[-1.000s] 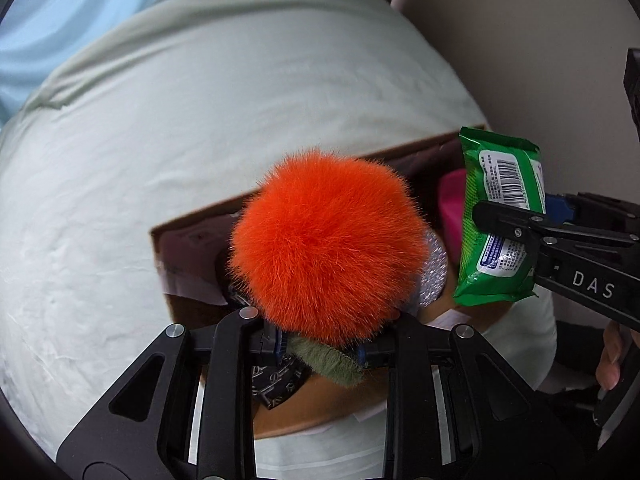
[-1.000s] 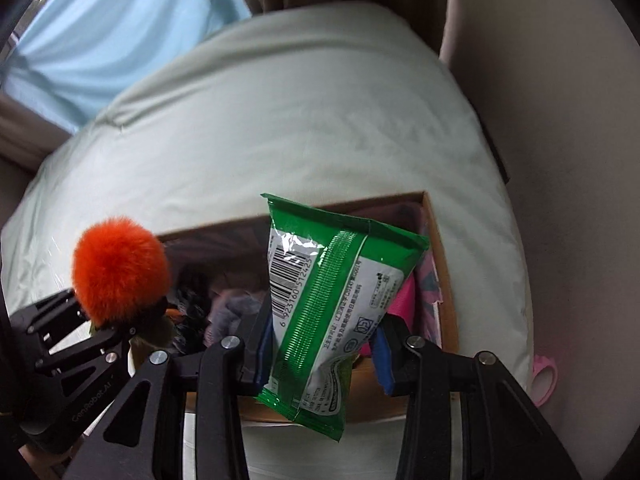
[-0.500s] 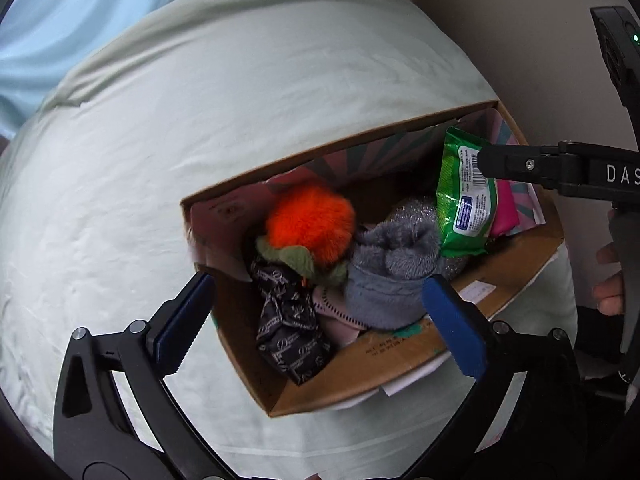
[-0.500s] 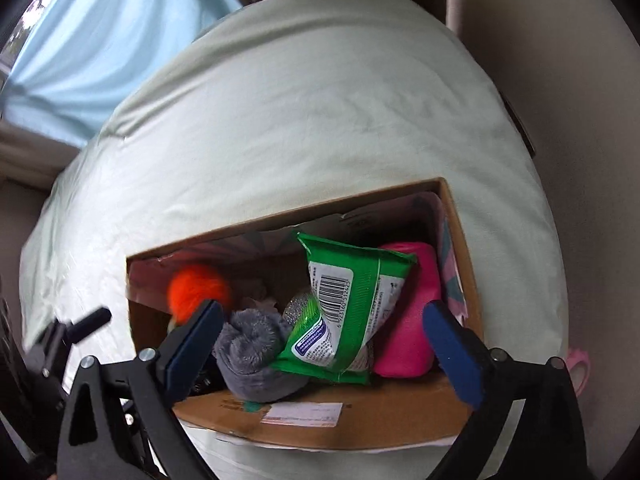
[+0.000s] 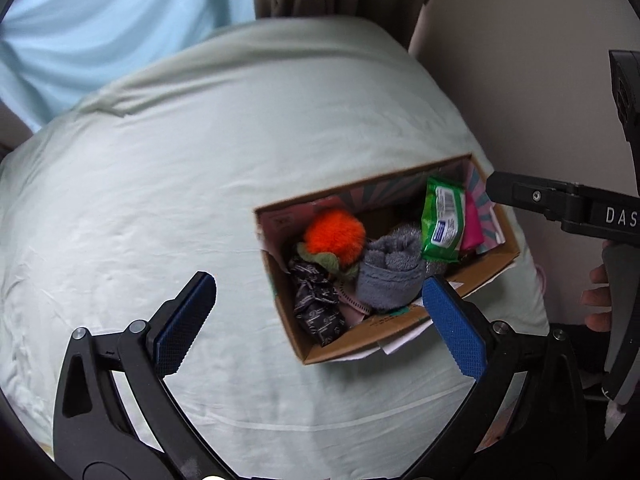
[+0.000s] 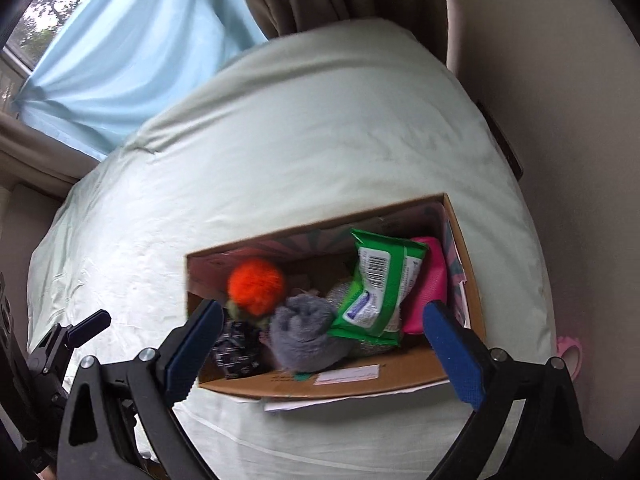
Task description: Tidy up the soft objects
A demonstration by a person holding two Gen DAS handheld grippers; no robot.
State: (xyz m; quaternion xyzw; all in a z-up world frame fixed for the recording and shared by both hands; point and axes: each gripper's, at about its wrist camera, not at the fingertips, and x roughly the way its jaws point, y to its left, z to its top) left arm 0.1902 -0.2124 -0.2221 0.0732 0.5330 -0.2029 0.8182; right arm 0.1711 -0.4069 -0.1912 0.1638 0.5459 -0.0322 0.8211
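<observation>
Left wrist view: left claw (image 5: pixel 320 308) wide open, empty; right claw (image 6: pixel 322 334) likewise; orange pompom (image 5: pixel 334 234), green wipes pack (image 5: pixel 444 220) inside cardboard box (image 5: pixel 360 340) on bed (image 5: pixel 200 160).

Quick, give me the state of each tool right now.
Left tool: open, holding nothing.
Right tool: open, holding nothing; the green packet lies in the cardboard box.

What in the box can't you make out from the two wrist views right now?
- Silver shiny item, right wrist view: mostly hidden behind the grey towel roll and green wipes pack.
- Pink pouch, left wrist view: largely covered by the wipes pack.
- Box floor: buried under the contents, both views.
- Dark patterned fabric: print blurred.
</observation>
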